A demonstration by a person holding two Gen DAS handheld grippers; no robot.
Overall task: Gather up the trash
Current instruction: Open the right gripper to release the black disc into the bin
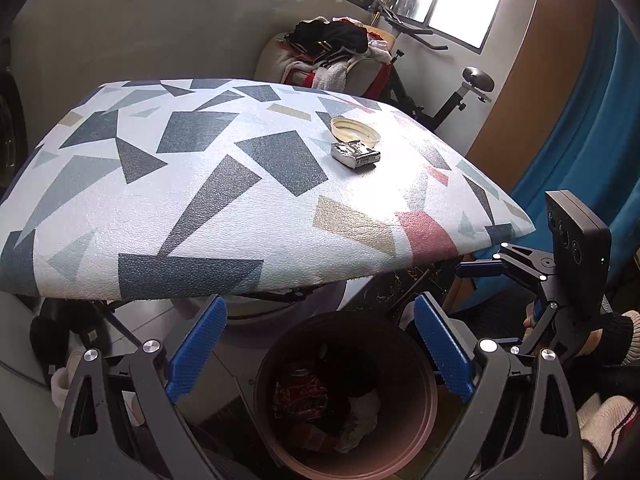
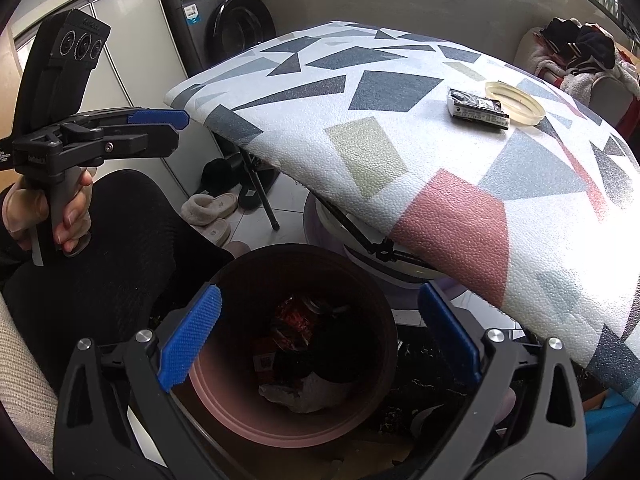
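I hold both tools, left tool (image 1: 320,348) and right tool (image 2: 318,340), spread apart and empty over the trash bin (image 2: 224,412); beyond the bin, a crumpled pack (image 1: 355,154) and plastic lid (image 1: 354,130) wait on the surface (image 1: 200,184).

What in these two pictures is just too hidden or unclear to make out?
- Bin contents: dark in both views; only a red wrapper and crumpled white paper show.
- Print on the small packet: too small to read.
- Ring lid: the packet partly covers it in the left view.
- Table legs: mostly hidden under its top.
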